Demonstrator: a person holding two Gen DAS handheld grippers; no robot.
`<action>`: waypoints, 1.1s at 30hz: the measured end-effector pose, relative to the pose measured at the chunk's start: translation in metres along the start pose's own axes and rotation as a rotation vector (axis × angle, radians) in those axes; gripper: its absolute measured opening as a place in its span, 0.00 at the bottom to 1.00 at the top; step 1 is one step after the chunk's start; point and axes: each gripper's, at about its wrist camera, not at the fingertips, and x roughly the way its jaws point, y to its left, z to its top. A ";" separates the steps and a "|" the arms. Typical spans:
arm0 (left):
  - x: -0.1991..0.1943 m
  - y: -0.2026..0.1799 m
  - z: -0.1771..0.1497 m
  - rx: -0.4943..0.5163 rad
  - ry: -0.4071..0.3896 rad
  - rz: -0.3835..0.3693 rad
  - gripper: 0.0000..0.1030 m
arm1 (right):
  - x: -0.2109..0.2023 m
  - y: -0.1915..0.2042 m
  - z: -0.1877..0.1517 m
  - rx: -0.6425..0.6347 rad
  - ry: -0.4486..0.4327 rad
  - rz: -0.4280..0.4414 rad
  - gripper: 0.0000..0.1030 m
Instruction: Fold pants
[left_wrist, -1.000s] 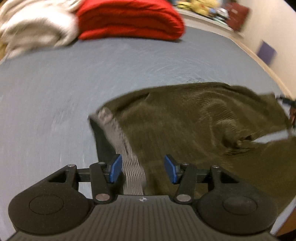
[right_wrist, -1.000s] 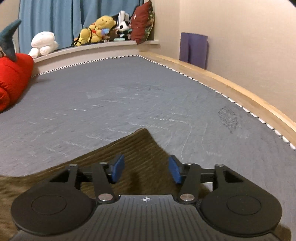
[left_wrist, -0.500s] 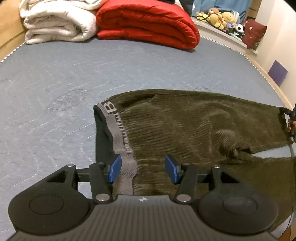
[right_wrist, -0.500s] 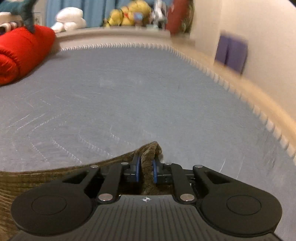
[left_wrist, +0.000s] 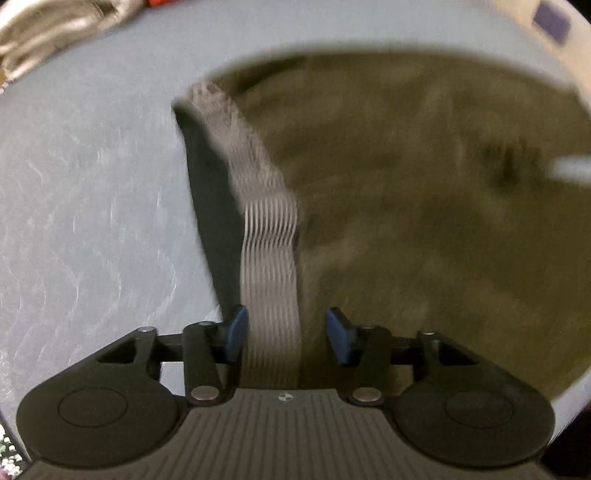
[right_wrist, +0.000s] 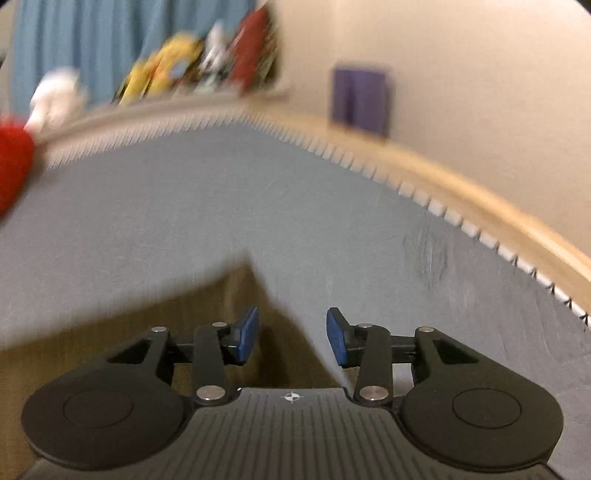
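Observation:
Olive corduroy pants (left_wrist: 406, 203) lie flat on the grey bed cover (left_wrist: 92, 221), their grey elastic waistband (left_wrist: 271, 258) running toward me. My left gripper (left_wrist: 284, 332) points steeply down over that waistband. The band lies between the blue pads, the jaws are closing, and the pads stand clear of the cloth. In the right wrist view the pointed end of a pants leg (right_wrist: 229, 306) lies under my right gripper (right_wrist: 291, 332). Its jaws are opening, and the cloth lies loose below them, ungripped. Both views are motion-blurred.
A wooden bed edge (right_wrist: 461, 192) curves along the right, with a purple object (right_wrist: 360, 99) against the wall. Plush toys (right_wrist: 166, 74) sit on a ledge before a blue curtain. A red blanket (right_wrist: 11, 166) and a pale blanket (left_wrist: 55, 29) lie at the far side.
My left gripper has dropped closer to the waistband and tipped downward. My right gripper, shut on the leg end half a second ago, has let it go and its jaws stand apart.

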 end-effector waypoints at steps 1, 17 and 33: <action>0.002 0.003 -0.006 0.019 0.016 0.012 0.55 | -0.003 -0.007 -0.008 -0.025 0.034 -0.047 0.50; -0.078 0.057 -0.031 -0.239 -0.285 -0.090 0.54 | -0.334 0.075 -0.034 0.012 -0.344 0.331 0.59; -0.045 0.077 -0.032 -0.298 -0.327 -0.192 0.24 | -0.452 0.294 -0.246 -0.496 -0.198 0.767 0.26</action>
